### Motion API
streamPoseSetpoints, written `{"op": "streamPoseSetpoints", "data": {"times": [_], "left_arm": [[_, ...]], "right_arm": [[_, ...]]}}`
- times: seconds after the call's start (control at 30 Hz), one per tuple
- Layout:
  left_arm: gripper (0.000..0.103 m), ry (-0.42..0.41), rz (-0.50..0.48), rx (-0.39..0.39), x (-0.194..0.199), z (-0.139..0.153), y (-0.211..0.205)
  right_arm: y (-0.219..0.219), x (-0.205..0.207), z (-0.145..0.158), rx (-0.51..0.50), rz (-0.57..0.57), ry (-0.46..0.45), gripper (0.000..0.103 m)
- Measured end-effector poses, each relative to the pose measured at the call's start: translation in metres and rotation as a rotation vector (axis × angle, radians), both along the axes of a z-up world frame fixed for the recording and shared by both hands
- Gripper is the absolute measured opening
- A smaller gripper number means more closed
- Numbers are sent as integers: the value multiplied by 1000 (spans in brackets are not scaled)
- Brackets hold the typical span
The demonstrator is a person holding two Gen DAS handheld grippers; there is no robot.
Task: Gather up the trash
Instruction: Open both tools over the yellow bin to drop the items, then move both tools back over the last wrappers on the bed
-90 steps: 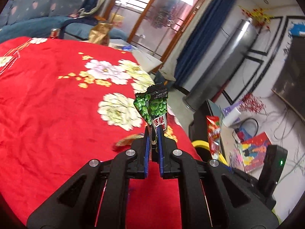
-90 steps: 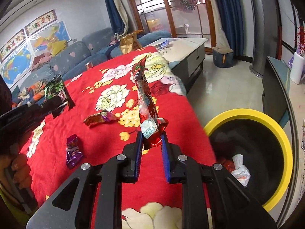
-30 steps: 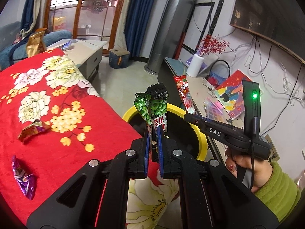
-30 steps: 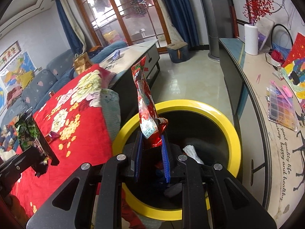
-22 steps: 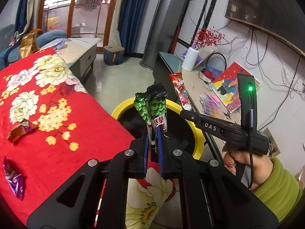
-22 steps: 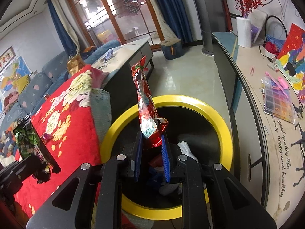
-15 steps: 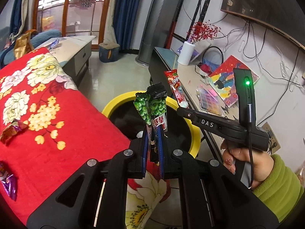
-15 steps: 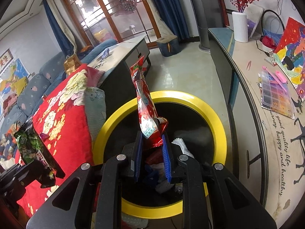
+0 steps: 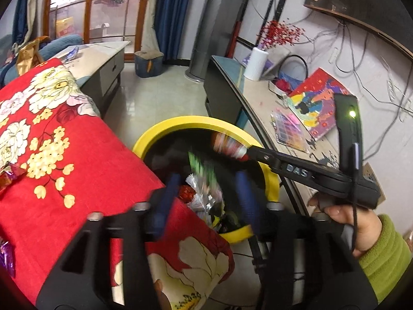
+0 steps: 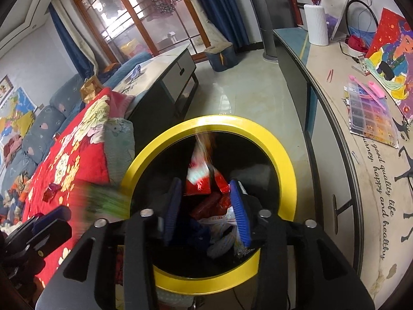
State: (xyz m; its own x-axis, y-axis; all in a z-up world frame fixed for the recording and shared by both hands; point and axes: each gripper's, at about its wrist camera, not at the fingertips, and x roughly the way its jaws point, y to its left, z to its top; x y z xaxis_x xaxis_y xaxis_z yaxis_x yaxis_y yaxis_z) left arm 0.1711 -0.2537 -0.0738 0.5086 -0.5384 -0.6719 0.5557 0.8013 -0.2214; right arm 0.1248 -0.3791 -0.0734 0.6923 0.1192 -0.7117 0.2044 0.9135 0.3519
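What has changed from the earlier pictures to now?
Both grippers came over the yellow-rimmed bin. The left gripper and right gripper have just opened, dropping the green wrapper and red wrapper. Candy wrappers remain on the red cloth.

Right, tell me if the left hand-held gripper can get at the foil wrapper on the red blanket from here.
Probably yes. The left hand-held gripper is open, its green wrapper just dropped toward the yellow bin. The foil wrapper lies uncovered on the red blanket, nothing between them.
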Motion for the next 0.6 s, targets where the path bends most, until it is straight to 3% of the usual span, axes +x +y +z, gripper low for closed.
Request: {"op": "streamPoseSetpoints", "data": {"times": [0.07, 0.17, 0.27, 0.6], "left_arm": [[55, 0, 20, -9, 3, 1, 4], [78, -2, 50, -15, 4, 3, 11], [92, -5, 83, -28, 4, 7, 20], [92, -57, 177, -48, -7, 22, 53]], "right_arm": [[-2, -1, 1, 3, -7, -4, 45], [-4, -2, 2, 3, -21, -9, 49], [-5, -4, 5, 0, -33, -21, 53], [12, -7, 27, -44, -16, -93, 60]]}}
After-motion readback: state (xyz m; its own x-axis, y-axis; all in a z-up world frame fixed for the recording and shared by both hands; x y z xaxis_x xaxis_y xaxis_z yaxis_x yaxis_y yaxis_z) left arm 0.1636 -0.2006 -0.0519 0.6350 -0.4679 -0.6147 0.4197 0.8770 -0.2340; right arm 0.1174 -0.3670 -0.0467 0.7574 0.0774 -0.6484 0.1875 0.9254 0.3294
